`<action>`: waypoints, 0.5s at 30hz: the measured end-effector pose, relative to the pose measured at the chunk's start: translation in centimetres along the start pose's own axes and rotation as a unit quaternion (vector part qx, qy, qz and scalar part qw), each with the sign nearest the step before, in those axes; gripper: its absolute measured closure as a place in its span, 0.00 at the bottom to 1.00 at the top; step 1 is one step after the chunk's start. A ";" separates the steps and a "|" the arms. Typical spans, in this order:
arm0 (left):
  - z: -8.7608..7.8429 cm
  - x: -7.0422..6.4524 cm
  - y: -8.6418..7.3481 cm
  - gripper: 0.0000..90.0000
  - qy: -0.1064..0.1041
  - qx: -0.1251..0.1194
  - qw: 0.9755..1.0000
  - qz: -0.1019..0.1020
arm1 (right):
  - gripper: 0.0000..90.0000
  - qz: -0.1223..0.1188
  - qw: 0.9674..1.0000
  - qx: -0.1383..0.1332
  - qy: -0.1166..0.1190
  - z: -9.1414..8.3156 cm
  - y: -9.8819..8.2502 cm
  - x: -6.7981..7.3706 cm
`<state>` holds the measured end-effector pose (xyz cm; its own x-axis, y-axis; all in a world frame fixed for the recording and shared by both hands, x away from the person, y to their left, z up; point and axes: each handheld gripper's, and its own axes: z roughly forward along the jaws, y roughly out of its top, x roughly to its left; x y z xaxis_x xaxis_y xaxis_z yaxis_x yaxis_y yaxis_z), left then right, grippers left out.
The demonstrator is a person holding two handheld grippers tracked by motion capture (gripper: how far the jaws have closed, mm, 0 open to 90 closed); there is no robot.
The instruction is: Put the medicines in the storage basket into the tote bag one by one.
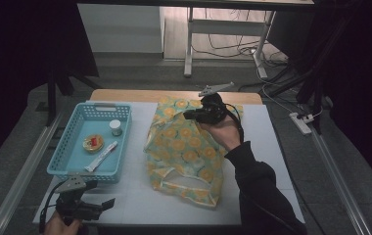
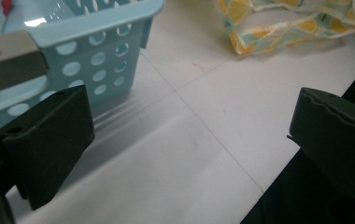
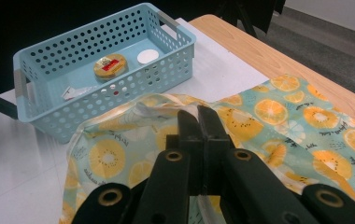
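- The work in hand appears to be handling the fruit-print bag (image 1: 186,147), which lies crumpled on the white counter (image 1: 140,196) to the right of the blue basket (image 1: 71,147).
- The right gripper (image 1: 194,115) rests over the far part of the bag. In the right gripper view its jaws are clenched together, and a fold of the bag's fabric (image 3: 143,109) sits right at their tips. Whether cloth is actually pinched between them cannot be told from these pictures.
- The left gripper (image 1: 106,203) hovers low at the near left corner of the counter, just beside the basket's near wall (image 2: 101,60). Its jaws stand released and wide apart, with nothing between them but bare counter.
- The basket holds a round tin (image 1: 93,142), a small white-capped jar (image 1: 116,127) and a tube (image 1: 102,156); all three are untouched.
- The bag's near end with its open mouth and handle (image 1: 186,185) lies towards the person, well apart from the left gripper.
- Judged step: the right hand seems to be pinning or lifting the bag's far edge, so the bag is being readied rather than filled.
- The next move probably calls for the left gripper to travel right to the bag's mouth and close on one rim, so that the two hands can spread it open.
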<state>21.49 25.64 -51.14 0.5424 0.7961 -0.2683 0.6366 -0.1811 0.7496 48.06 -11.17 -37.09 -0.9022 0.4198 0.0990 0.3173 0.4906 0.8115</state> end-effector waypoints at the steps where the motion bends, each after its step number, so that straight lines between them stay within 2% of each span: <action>1: -0.1 0.0 0.0 0.00 0.002 -0.002 1.000 -0.002 | 1.00 0.000 1.000 -0.001 0.000 0.0 0.0 0.0; 5: -0.5 0.0 0.2 0.00 0.003 -0.010 1.000 -0.005 | 1.00 -0.001 1.000 -0.001 0.002 0.0 -0.1 0.1; 10: -1.1 0.2 0.7 0.00 -0.011 -0.010 1.000 -0.012 | 1.00 0.000 1.000 0.002 0.002 0.1 -0.2 0.1; 15: -1.4 0.3 1.3 0.00 0.000 -0.014 1.000 -0.007 | 1.00 0.000 1.000 0.003 0.001 0.1 -0.2 0.0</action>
<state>21.71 26.41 -49.41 0.5341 0.7979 -0.2794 0.6289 -0.1541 0.7621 48.00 -11.16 -37.35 -0.9032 0.4175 0.0997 0.3181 0.4950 0.8086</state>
